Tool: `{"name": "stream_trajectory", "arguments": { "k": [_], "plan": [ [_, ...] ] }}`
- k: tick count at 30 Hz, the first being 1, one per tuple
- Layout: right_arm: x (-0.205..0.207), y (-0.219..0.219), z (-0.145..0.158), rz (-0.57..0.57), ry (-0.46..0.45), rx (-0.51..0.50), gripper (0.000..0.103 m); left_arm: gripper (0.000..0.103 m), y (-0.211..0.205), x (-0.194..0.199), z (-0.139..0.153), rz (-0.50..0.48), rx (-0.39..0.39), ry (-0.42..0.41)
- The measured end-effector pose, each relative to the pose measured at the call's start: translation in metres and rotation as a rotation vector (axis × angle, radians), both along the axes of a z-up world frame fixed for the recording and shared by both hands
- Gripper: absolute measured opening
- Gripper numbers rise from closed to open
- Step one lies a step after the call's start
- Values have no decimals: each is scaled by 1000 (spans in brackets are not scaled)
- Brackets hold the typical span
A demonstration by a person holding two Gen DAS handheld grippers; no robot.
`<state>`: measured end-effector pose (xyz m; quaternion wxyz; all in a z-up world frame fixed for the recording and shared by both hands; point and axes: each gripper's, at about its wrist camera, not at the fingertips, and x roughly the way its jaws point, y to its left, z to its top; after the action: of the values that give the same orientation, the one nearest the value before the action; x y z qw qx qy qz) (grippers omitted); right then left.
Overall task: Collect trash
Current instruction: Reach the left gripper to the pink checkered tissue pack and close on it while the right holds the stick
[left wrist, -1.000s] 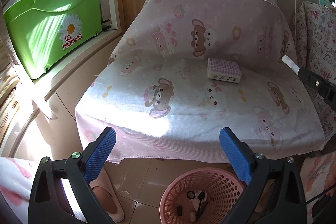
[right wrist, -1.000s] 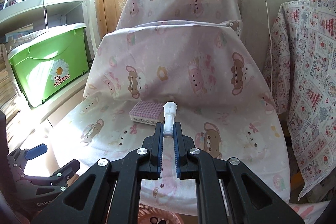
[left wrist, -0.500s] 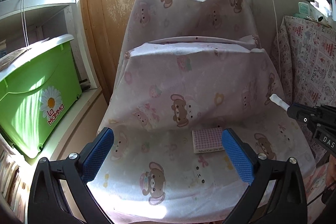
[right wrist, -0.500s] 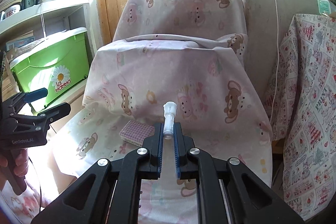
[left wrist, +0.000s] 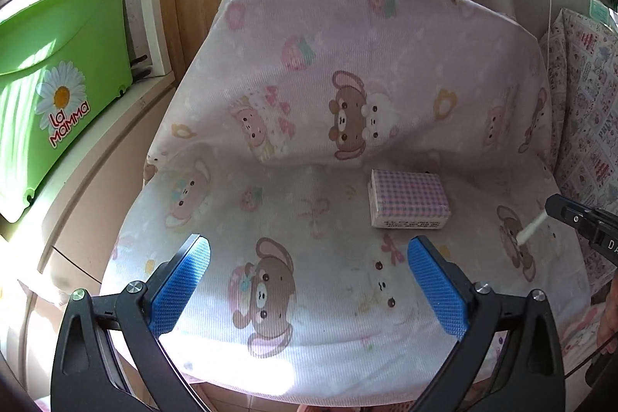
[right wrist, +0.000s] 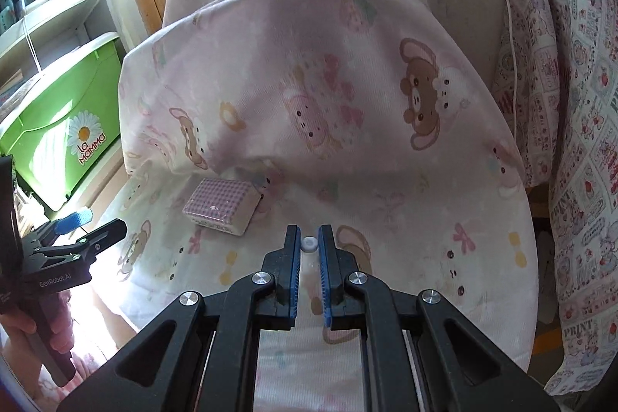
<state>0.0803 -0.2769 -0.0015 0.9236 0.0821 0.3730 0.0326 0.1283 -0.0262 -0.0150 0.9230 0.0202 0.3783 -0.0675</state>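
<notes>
The right gripper (right wrist: 309, 244) is clamped narrow on a small white tube (right wrist: 309, 243), seen end-on between its blue pads in the right wrist view and sticking out of the gripper's tip over the seat in the left wrist view. So one piece of trash is in hand but not yet binned; no bin shows in either view, so I cannot say how close the drop is.

The left gripper (left wrist: 309, 280) is wide, nothing between its pads, and it hangs over the front of the seat of a chair (left wrist: 347, 354) draped in a pink bear-print cover. A hand (right wrist: 23, 327) holds its handle at the lower left of the right wrist view.

The other likely piece of trash, a checked pack (left wrist: 407, 203), lies flat near the back of the seat, close to the backrest. It is untouched: ahead of the left gripper's right pad and apart from it, and well left of the tube.

Judged from this, the task is partway: the tube is picked up and awaits disposal, the pack is left to collect. The empty left gripper looks best placed for it.

A green tub (left wrist: 58, 72) sits on a shelf to the left, not involved.
</notes>
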Motion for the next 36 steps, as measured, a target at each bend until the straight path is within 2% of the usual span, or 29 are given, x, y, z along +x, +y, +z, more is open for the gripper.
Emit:
{"name": "stream_trajectory", "arguments": {
  "k": [6, 10, 16, 25, 29, 32, 36],
  "plan": [
    [4, 1, 1, 4, 2, 11, 10, 102, -20, 7, -11, 3, 67, -32],
    [0, -7, 9, -19, -14, 21, 10, 102, -36, 20, -17, -106, -2, 45],
    [-1, -22, 8, -64, 4, 48, 10, 102, -64, 28, -28, -133, 32, 59],
    [3, -35, 6, -115, 27, 30, 10, 102, -81, 50, -28, -54, 37, 93],
    [4, -41, 5, -121, 37, 51, 10, 102, -79, 65, -39, 0, 48, 102],
    [4, -39, 6, -116, 34, 42, 10, 102, -75, 75, -43, 33, -14, 126],
    [5, -33, 6, -105, 29, 10, 10, 102, -80, 77, -39, 10, -17, 121]
  ]
}}
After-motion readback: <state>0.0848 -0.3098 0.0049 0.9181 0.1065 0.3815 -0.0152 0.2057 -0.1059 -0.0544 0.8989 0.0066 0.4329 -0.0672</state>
